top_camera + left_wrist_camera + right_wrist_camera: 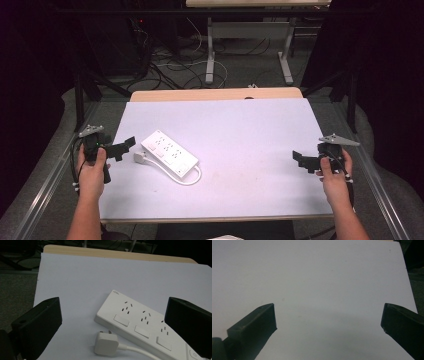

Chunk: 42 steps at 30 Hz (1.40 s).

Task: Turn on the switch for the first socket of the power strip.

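both grippers, left gripper [127,144] and right gripper [298,157], gaping wide and empty, left could easily knock the loose plug [106,343] off the power strip [140,321] near the table's [240,125] left edge

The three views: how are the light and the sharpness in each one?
High view: white table sheet evenly lit, dark surroundings. Left gripper view: white plastic power strip fairly sharp, near black jaws soft. Right gripper view: dim, grey shading low on the sheet, jaws blurred.

A white strip [170,154] with white plug [139,157] and cord [194,178] lies on a pale lilac-white surface [240,140] edged in light wood, between two black grippers, left [127,144] and right [298,156], with grey top plates.
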Each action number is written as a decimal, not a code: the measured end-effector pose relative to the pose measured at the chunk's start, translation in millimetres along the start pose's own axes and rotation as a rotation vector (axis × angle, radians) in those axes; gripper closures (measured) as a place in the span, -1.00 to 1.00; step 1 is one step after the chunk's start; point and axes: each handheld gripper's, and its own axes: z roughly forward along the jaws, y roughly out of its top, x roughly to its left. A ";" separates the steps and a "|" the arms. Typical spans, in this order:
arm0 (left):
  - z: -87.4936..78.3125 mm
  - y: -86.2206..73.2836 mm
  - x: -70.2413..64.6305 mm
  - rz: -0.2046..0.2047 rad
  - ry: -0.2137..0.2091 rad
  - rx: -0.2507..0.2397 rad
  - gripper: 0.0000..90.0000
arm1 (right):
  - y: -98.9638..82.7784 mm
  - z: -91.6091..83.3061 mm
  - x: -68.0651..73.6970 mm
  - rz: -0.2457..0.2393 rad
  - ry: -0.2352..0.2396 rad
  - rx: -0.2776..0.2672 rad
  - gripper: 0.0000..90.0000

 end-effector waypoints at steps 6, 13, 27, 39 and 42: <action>1.6 -3.4 5.5 -0.016 0.011 -0.015 -0.98 | -1.2 0.4 -2.6 0.023 -0.006 0.003 -1.00; 2.3 -6.2 11.2 -0.033 0.024 -0.004 -0.98 | -1.5 0.6 -4.9 0.016 -0.005 0.001 -1.00; 4.1 -10.2 18.5 -0.057 0.042 0.000 -0.98 | -2.6 3.2 -3.5 0.019 -0.009 0.001 -1.00; 4.4 -11.5 21.8 -0.063 0.049 0.009 -0.98 | -3.0 3.8 -2.8 0.025 -0.008 0.008 -1.00; 4.4 -11.5 22.1 -0.066 0.049 0.017 -0.97 | -3.1 4.2 -3.0 0.026 -0.008 0.007 -1.00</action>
